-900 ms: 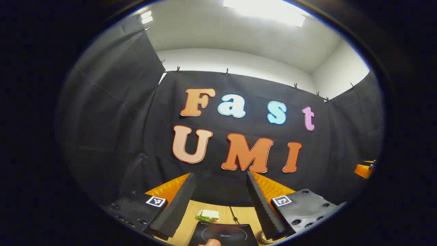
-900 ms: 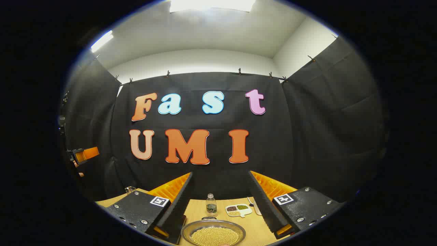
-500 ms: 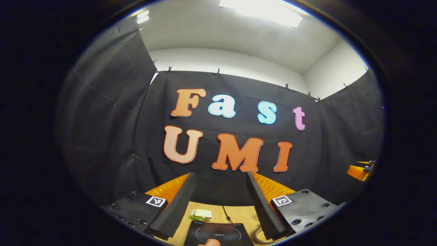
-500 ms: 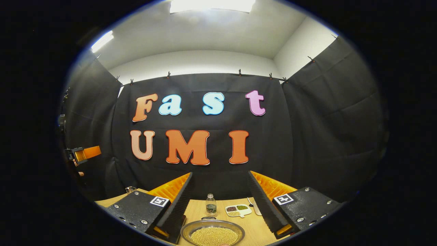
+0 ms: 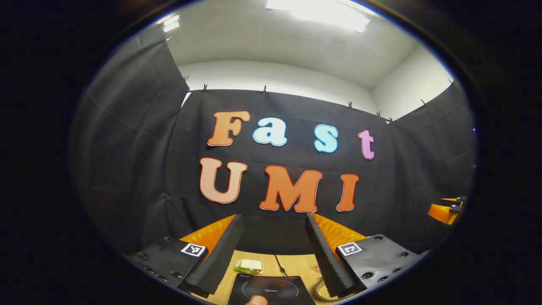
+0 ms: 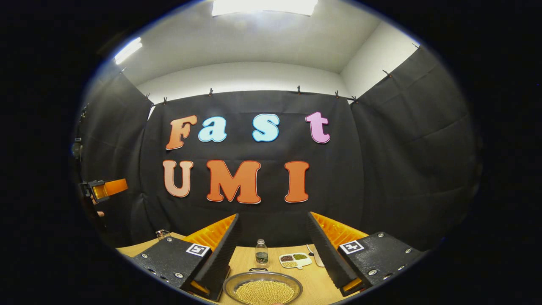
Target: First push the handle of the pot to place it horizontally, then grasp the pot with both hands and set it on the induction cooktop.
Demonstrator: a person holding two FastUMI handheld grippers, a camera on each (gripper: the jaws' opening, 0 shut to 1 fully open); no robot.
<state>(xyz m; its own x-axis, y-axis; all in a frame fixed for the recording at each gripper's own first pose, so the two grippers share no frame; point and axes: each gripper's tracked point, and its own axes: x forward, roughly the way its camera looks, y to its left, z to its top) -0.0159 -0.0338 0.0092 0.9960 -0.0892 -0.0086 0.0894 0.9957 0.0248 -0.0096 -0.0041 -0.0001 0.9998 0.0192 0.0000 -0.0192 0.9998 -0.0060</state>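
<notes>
A shallow metal pot [image 6: 262,290] full of small yellow beans sits on the wooden table, low between the fingers of my right gripper [image 6: 273,216]. That gripper is open and holds nothing. A small dark handle [image 6: 257,269] shows at the pot's far rim. In the left gripper view, the black induction cooktop [image 5: 271,290] lies low between the fingers of my left gripper [image 5: 273,217], which is open and above the table. The pot's edge [image 5: 320,290] peeks out beside the right finger. A fingertip [image 5: 256,300] of a person shows at the bottom edge.
Behind the pot stand a small water bottle [image 6: 261,253], a divided dish of beans [image 6: 295,259] and a utensil [image 6: 316,253]. A green and white item [image 5: 249,266] and a cable [image 5: 279,267] lie behind the cooktop. The other gripper [image 6: 103,189] hangs at far left.
The left gripper view has swung slightly, so the wall and cooktop slid left and more of the pot's edge shows. The right gripper view has barely shifted. Both grippers stay open.
</notes>
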